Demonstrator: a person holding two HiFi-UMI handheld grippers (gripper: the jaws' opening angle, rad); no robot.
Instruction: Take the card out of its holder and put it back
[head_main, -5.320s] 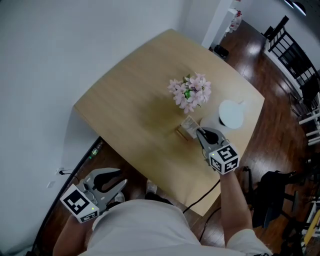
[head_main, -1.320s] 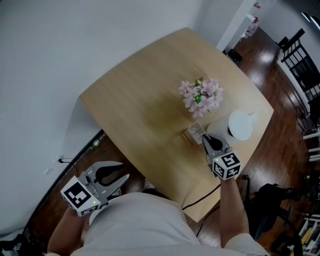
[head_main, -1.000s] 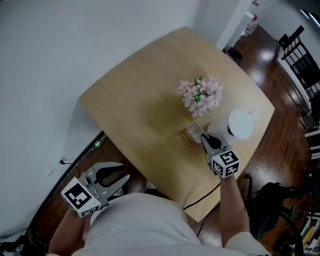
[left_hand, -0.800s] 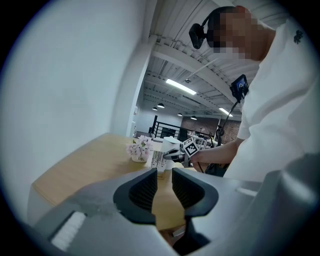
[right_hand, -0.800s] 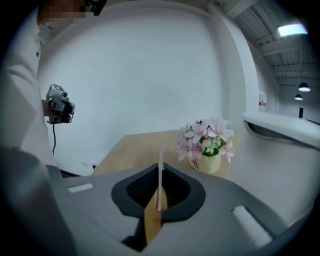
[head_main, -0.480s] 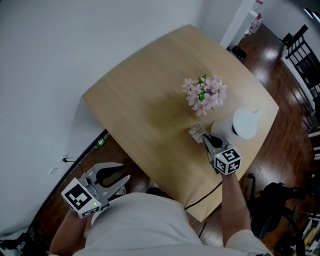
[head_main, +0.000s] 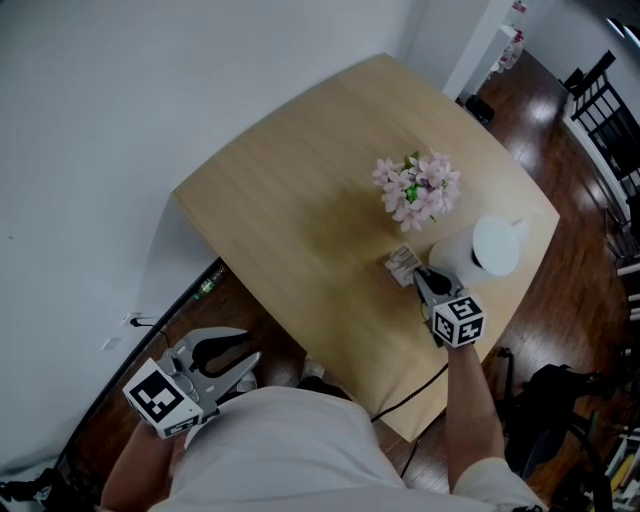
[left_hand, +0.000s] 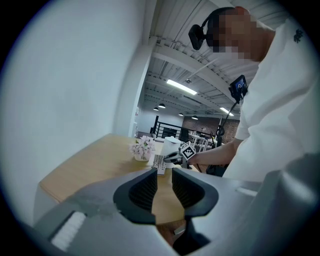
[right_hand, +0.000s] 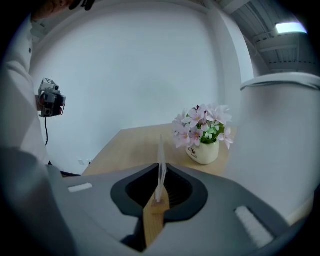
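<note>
Head view: left gripper (head_main: 248, 348) slightly open (empty), right gripper (head_main: 420, 274) just opening round the card (right_hand: 161, 150) in its holder (right_hand: 152, 220).

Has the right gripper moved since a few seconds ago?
Yes, slightly: in the head view the right gripper has shifted left against the white jug, toward the flowers. Its jaws have just been opening, with the card between them.

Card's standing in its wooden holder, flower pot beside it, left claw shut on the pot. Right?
Only the left claw is wrong: the left gripper view shows its jaws apart and empty, far from the flower pot. The card does stand in its wooden holder, pot beside it.
</note>
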